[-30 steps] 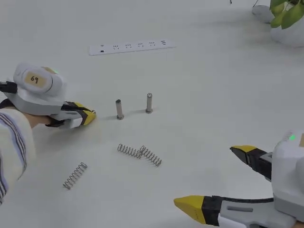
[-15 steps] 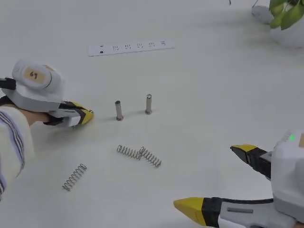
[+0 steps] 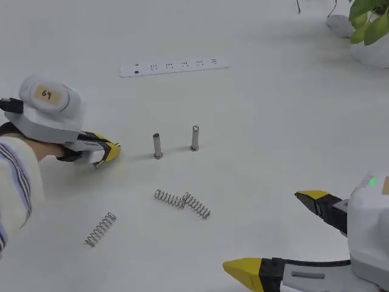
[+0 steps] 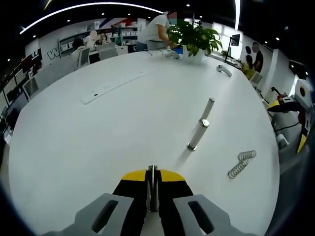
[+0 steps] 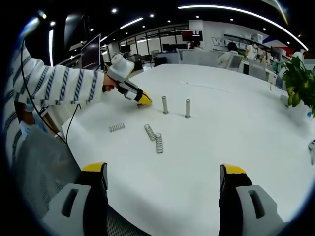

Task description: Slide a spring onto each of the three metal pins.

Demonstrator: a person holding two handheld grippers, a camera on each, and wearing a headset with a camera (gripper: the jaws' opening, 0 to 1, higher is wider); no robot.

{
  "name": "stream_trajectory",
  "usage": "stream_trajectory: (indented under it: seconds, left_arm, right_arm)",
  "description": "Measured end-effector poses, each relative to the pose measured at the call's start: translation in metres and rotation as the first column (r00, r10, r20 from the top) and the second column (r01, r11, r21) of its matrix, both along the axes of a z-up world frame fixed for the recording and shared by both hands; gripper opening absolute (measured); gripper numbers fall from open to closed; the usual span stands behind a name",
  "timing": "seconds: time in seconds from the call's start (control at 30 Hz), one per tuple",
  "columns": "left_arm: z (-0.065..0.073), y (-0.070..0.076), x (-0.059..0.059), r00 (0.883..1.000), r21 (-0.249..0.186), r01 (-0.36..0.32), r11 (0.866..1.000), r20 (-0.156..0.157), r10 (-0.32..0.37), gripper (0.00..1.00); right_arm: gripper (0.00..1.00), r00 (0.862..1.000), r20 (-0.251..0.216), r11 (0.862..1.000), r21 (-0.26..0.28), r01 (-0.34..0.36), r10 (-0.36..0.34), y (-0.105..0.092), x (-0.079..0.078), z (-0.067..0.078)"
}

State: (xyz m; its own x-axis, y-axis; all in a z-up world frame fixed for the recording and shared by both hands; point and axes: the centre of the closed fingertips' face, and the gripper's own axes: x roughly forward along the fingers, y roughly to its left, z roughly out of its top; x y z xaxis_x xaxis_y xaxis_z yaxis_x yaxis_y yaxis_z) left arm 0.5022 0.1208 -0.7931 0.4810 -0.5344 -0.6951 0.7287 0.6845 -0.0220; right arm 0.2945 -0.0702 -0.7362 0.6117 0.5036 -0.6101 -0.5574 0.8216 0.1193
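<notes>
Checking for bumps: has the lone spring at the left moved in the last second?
No. The lone spring keeps its offset from the standing pins; only the camera shifted.

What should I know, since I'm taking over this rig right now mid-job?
Left claw: shut on a thin metal rod, apparently the third pin, low over the table.
Right claw: open, empty.
Left pin and right pin stand upright, bare.
Lying loose: lone spring apart; middle spring and right spring meeting at their ends.
Done: no spring fitted.
To do: set the third pin, fit three springs.
</notes>
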Motion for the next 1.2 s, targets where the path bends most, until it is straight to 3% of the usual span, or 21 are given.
stream_trajectory:
  seconds: [0.57, 0.73, 0.87, 1.2]
  left_arm:
    - [0.020, 0.002, -0.011, 1.000, -0.016, 0.000, 1.000, 0.018, 0.001, 0.00]
    - [0.022, 0.003, -0.014, 1.000, -0.016, -0.007, 1.000, 0.020, 0.007, 0.00]
    - [0.025, 0.002, -0.016, 0.999, -0.024, -0.012, 1.000, 0.030, 0.013, 0.00]
    - [0.030, 0.001, -0.021, 0.999, -0.023, -0.013, 1.000, 0.042, 0.014, 0.00]
  right_arm:
    - [0.92, 1.000, 0.001, 1.000, 0.005, -0.017, 0.017, 0.006, -0.004, -0.001]
    - [0.93, 1.000, 0.008, 0.998, 0.055, 0.000, 0.000, 0.008, -0.002, 0.004]
    - [0.93, 1.000, 0.011, 1.000, 0.014, -0.014, 0.014, 0.004, -0.003, 0.002]
    - [0.93, 1.000, 0.014, 1.000, 0.024, -0.015, 0.015, 0.005, -0.003, 0.002]
